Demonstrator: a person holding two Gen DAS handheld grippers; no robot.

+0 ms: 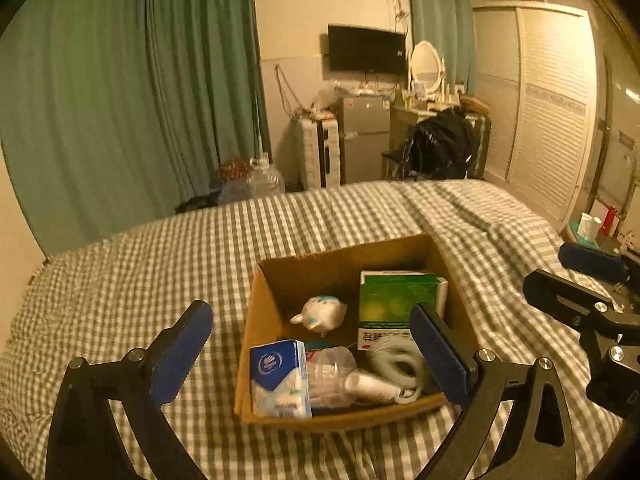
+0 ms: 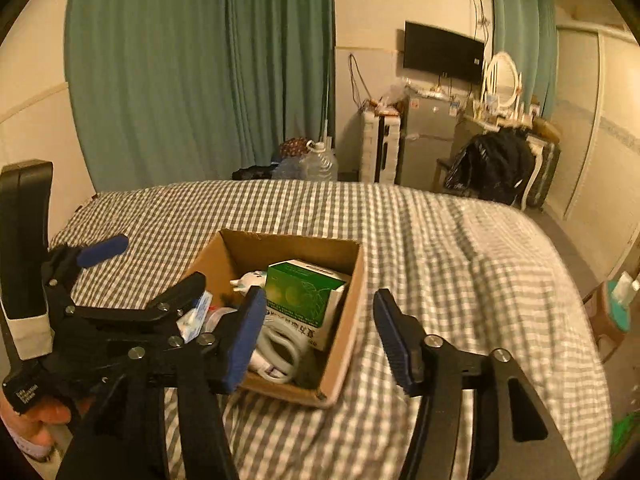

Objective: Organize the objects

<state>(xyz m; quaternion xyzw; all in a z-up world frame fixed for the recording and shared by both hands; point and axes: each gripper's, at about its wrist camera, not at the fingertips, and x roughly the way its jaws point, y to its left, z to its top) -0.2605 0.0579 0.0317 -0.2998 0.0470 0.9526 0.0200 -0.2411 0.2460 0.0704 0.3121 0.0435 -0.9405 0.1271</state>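
Observation:
An open cardboard box [image 1: 256, 320] sits on the checked bed [image 1: 140, 280]. Inside it lie a blue and white tissue pack [image 1: 280, 380], a white plush toy [image 1: 322, 314], a green carton [image 1: 396, 300], a clear plastic jar [image 1: 332, 376] and a coiled white cable [image 1: 396, 360]. My left gripper [image 1: 308, 309] hovers open over the box's near side, holding nothing. My right gripper [image 2: 320, 295] is open and empty too, with its left finger over the box [image 2: 344, 336] and its right finger over the bedcover. The green carton [image 2: 300, 296] leans against the box's right wall.
The bed's far edge meets green curtains [image 1: 120, 100]. Beyond it stand a water jug [image 1: 266, 178], a small fridge [image 1: 364, 136] and a chair with dark clothes [image 1: 440, 144]. A stool with cups [image 1: 588, 228] stands at the right. A hand [image 2: 40, 416] holds the left gripper [image 2: 162, 260].

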